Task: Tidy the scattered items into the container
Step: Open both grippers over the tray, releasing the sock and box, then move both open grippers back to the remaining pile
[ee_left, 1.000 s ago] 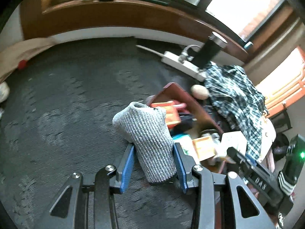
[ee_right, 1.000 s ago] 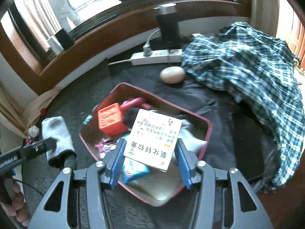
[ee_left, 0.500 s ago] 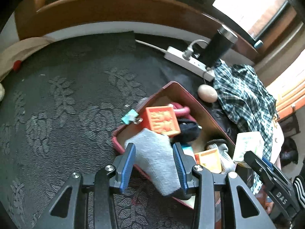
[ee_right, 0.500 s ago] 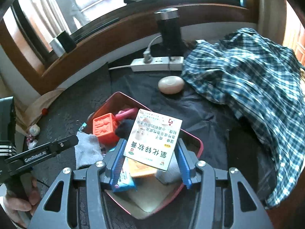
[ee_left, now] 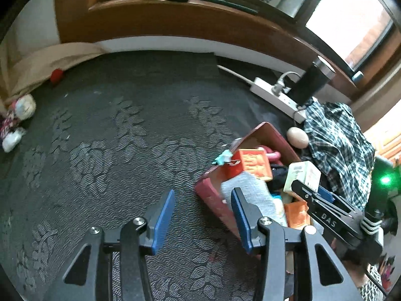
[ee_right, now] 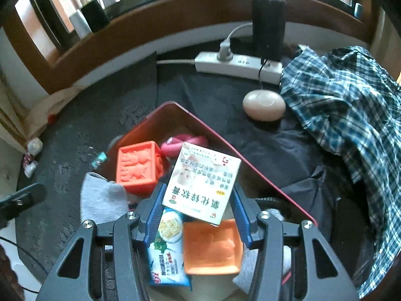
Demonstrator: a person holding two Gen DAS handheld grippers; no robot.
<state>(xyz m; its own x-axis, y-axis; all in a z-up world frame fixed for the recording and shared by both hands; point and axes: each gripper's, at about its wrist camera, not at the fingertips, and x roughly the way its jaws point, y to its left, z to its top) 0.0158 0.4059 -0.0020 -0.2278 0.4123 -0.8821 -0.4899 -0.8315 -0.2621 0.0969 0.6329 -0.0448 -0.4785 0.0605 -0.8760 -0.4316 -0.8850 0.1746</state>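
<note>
A red tray-like container (ee_right: 213, 133) (ee_left: 213, 200) holds an orange block (ee_right: 137, 168), a pink item (ee_right: 183, 143), a snack packet (ee_right: 165, 248) and an orange box (ee_right: 210, 248). A grey sock (ee_left: 250, 195) (ee_right: 102, 200) lies over the container's near-left rim. My left gripper (ee_left: 203, 215) is open and empty just left of the container. My right gripper (ee_right: 198, 200) is shut on a white medicine box (ee_right: 203, 180), held above the container; the box also shows in the left wrist view (ee_left: 303, 175).
A plaid shirt (ee_right: 351, 115) lies right of the container, a beige oval object (ee_right: 263, 105) behind it. A power strip (ee_right: 238, 65) and black tumbler (ee_right: 268, 22) stand at the back. A teal clip (ee_left: 223, 156) sits at the container's left rim. Small toys (ee_left: 17, 118) lie far left.
My left gripper opened and let go of the grey sock, which now rests on the container's rim, and pulled back left. My right gripper moved lower over the container with the box.
</note>
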